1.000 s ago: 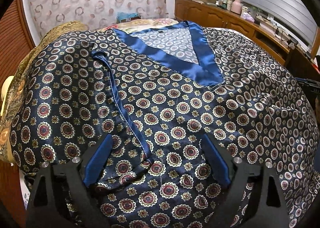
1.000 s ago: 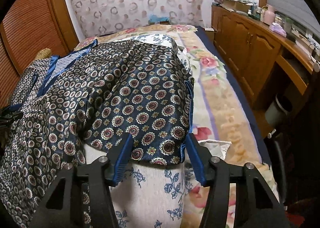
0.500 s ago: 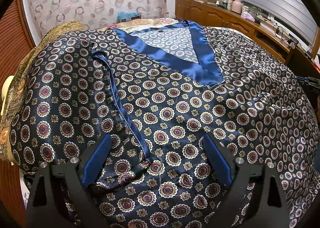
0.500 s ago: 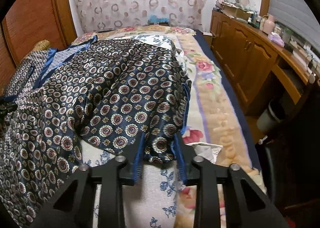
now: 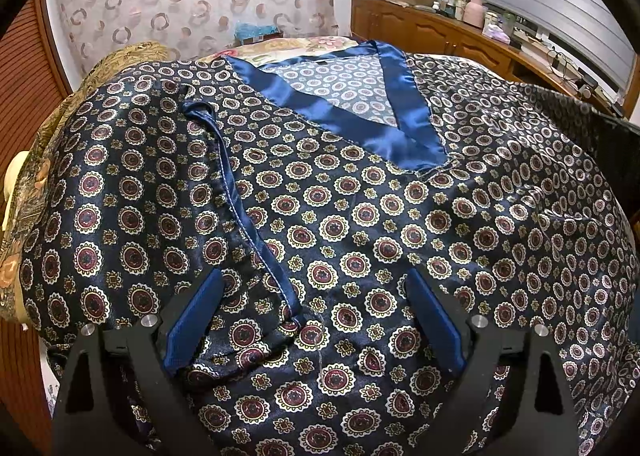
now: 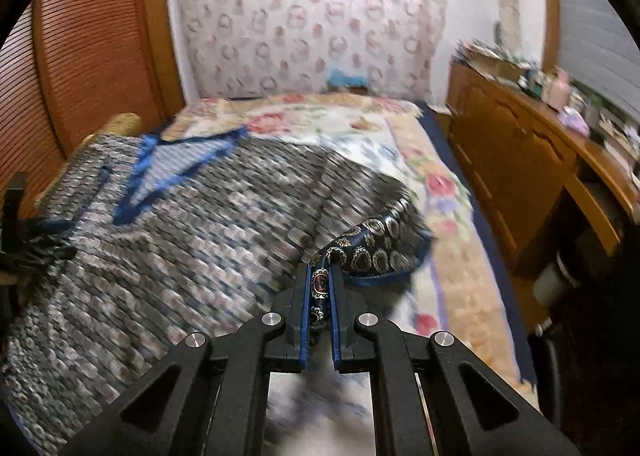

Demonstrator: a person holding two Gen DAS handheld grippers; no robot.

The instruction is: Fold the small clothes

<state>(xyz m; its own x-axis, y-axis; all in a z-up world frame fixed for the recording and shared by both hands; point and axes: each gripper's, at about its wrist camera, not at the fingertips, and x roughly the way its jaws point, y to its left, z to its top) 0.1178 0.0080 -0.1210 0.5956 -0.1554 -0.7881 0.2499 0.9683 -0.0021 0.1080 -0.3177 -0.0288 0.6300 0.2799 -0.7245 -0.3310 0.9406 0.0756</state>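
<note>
Now, garment: the top [image 5: 360,224] is spread flat on the bed [image 6: 452,256].
Right gripper [image 6: 319,282]: fingers are clamped on a sleeve edge.
Left gripper [image 5: 312,320]: fingers are apart over the cloth.
Progress: barely begun; all folds are left.

Home bedroom: bed [image 6: 436,192], wooden dresser [image 6: 520,144].

Navy medallion-print satin top [image 5: 360,224] with blue trim, floral bedspread [image 6: 448,256], ring-patterned curtain [image 5: 192,0]
</note>
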